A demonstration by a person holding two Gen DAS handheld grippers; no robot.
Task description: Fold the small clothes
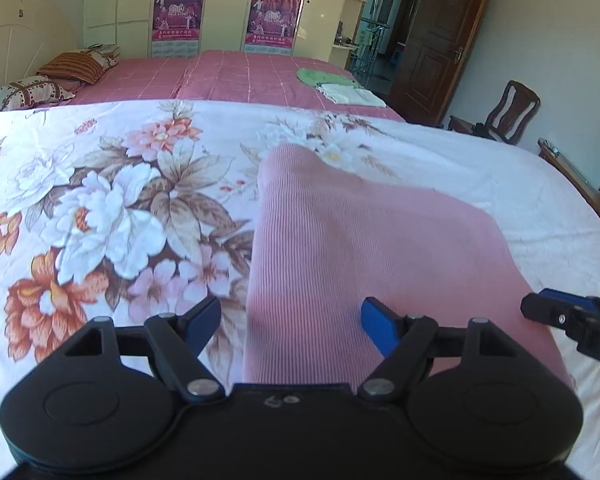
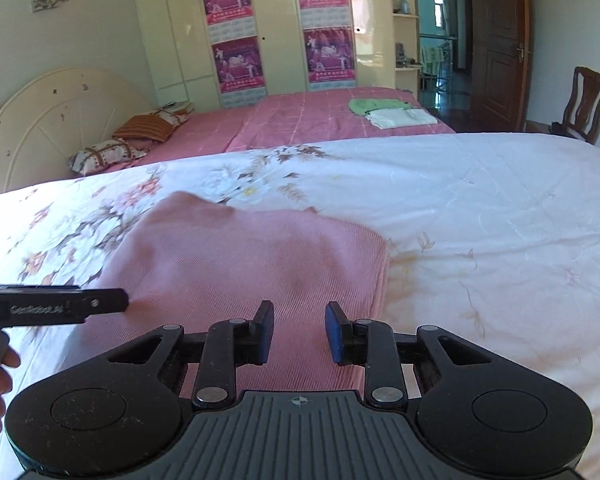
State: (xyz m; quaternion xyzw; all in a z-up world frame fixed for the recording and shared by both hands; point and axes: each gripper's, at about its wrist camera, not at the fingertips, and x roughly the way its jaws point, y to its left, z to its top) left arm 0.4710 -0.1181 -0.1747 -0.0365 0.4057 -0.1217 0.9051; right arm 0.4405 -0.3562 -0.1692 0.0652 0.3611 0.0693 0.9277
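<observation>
Your left hand-held gripper (image 1: 290,326) has its jaws spread wide and nothing between them. It hangs right over the near left edge of the pink ribbed garment (image 1: 340,240), one finger above the floral bedspread (image 1: 100,200) and the other above the cloth. Your right hand-held gripper (image 2: 299,332) is also parted, though with a narrower gap, and just as empty; it sits over the near right part of the same garment, close to its right edge.

The garment itself lies mostly flat on the bedspread, near the bed's front edge. It looks like it's got at least one fold in it already, with a bump at the far end, but I can't tell what kind of piece it is.

Handling-wise, my guess is it's a light, soft knit, so it'll sag and stretch instead of holding any shape. It probably won't slip much on cotton bedding. I'd pinch the two near corners, one per gripper, and grab all the layers at the edge so the lower one doesn't get left behind. Lift evenly or the ribbing will skew.

Further back there's a green and white pile of folded clothes (image 2: 388,112) on the pink checked bed (image 2: 300,120), likely the done stack.
</observation>
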